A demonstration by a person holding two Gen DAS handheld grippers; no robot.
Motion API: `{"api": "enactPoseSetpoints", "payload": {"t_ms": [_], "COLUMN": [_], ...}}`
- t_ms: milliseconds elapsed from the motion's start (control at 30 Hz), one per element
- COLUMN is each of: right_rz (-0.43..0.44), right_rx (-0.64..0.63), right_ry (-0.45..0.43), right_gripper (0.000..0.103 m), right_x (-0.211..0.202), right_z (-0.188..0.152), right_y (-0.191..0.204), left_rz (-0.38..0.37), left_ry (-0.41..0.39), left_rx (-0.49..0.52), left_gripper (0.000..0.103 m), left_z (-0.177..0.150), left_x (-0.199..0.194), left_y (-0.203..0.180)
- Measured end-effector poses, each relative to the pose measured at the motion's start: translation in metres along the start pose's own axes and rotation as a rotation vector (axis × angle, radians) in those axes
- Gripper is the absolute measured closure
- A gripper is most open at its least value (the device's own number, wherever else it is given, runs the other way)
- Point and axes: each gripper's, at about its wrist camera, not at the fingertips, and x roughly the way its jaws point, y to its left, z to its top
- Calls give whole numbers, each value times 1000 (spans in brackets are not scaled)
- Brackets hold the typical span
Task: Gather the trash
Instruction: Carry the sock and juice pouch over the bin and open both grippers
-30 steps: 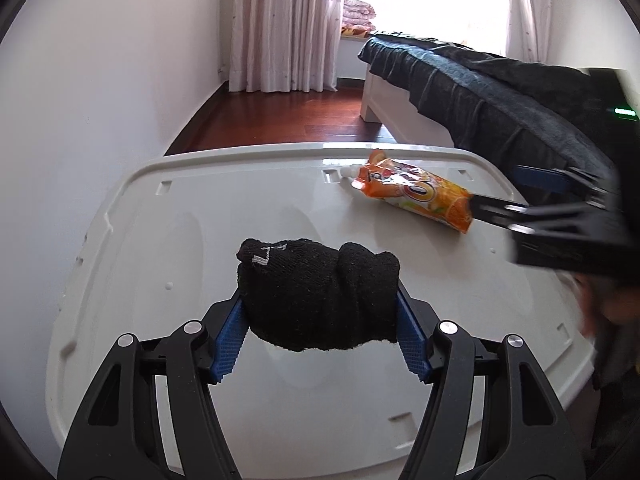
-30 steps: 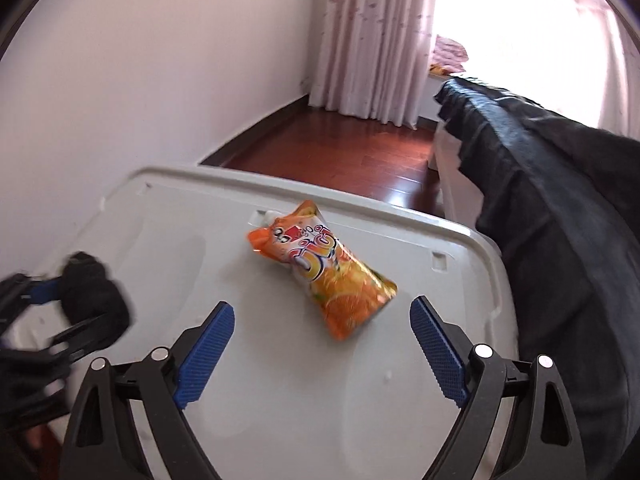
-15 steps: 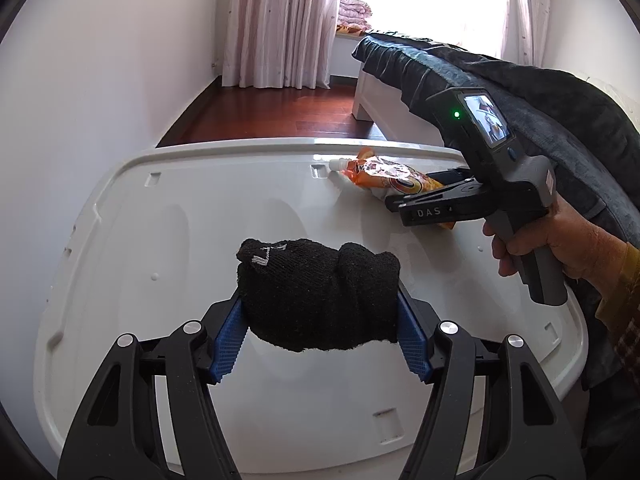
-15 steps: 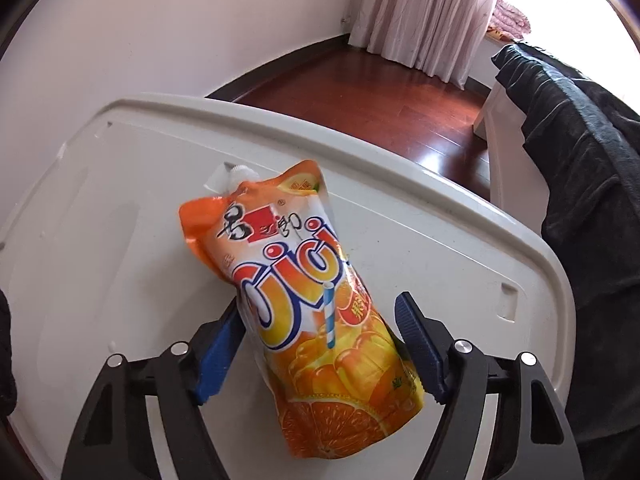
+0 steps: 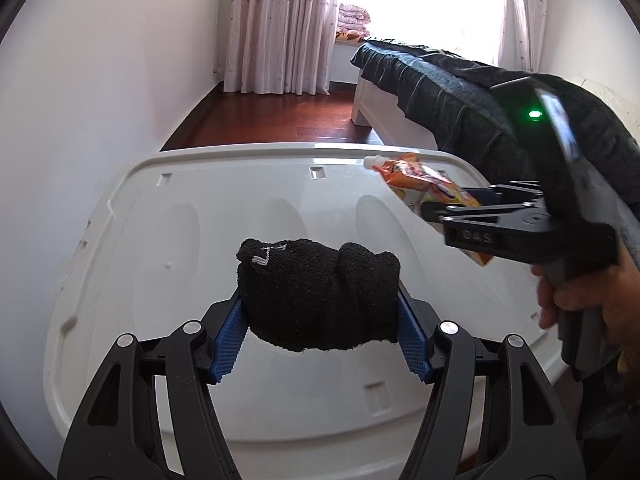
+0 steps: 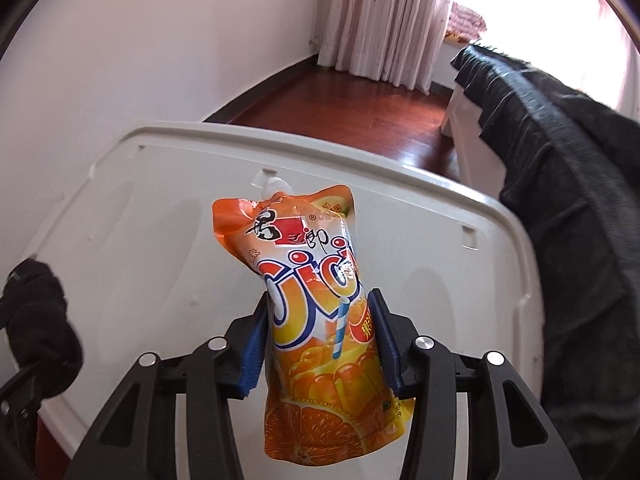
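Altogether two grippers are at work over one white plastic lid (image 5: 280,184) that serves as the table, and each has one thing between its blue pads. One left gripper (image 5: 320,332) holds one black knitted bundle (image 5: 320,296), a rolled sock or glove by the look of it, pressed on both sides by the pads (image 5: 228,340) at a middling width and raised clear of the lid. One right gripper (image 6: 320,340) has one orange juice pouch (image 6: 316,320) between its pads; its jaws are closing, and the pads (image 6: 384,340) already touch the pouch on both sides at its middle. The pouch stands nearly upright in that view, its white spout (image 6: 274,186) at the top and its lower end hanging past the fingers, above the lid's right half. From the left wrist view the same pouch (image 5: 424,184) sticks out beyond the right gripper (image 5: 448,204), whose handle is held by one hand (image 5: 576,292) at the right edge. One green light (image 5: 534,114) glows on that gripper's body. Beyond the lid lie one red-brown wooden floor (image 5: 280,120), one bed with a dark cover (image 5: 440,92), and pink curtains (image 5: 276,24) by a bright window.
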Motion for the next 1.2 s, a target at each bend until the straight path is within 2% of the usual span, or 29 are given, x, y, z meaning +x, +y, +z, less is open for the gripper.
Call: {"api": "enactPoseSetpoints", "payload": {"t_ms": [167, 300, 367, 533, 633, 800, 867, 900, 933, 1033, 1067, 1133, 1200], "right_rz": [6, 68, 117, 133, 135, 156, 137, 132, 133, 119, 115, 113, 97], "right_rx": [83, 181, 235, 263, 272, 310, 344, 360, 384, 428, 433, 437, 425], "right_ry": [-46, -37, 3, 118, 225, 370, 408, 421, 423, 355, 323, 229, 141], "right_gripper": [56, 56, 56, 56, 56, 55, 52, 45, 37, 30, 29, 23, 21], "right_x": [-75, -123, -138, -150, -141, -123, -119, -117, -118, -130, -135, -150, -166], "right_z": [-35, -86, -123, -196, -234, -272, -283, -286, -289, -284, -280, -269, -260], "right_y": [20, 45, 63, 108, 129, 145, 144, 142, 139, 129, 126, 122, 122], "left_rz": [0, 21, 33, 61, 77, 68, 75, 77, 72, 103, 113, 133, 145], "left_ry": [8, 27, 40, 114, 178, 287, 327, 343, 371, 414, 408, 358, 294], "left_rx": [-22, -22, -25, -20, -24, -23, -41, -54, -72, -93, -93, -83, -69], "left_gripper": [39, 39, 39, 39, 38, 36, 34, 30, 28, 26, 26, 23, 22], "left_z": [-24, -52, -70, -120, -148, -185, -196, -199, -200, -198, -196, -187, -176], "left_x": [-41, -72, -88, -109, -111, -107, -105, -104, -101, -96, -96, -102, -113], "left_y": [-2, 2, 5, 10, 13, 10, 11, 13, 14, 16, 16, 15, 13]}}
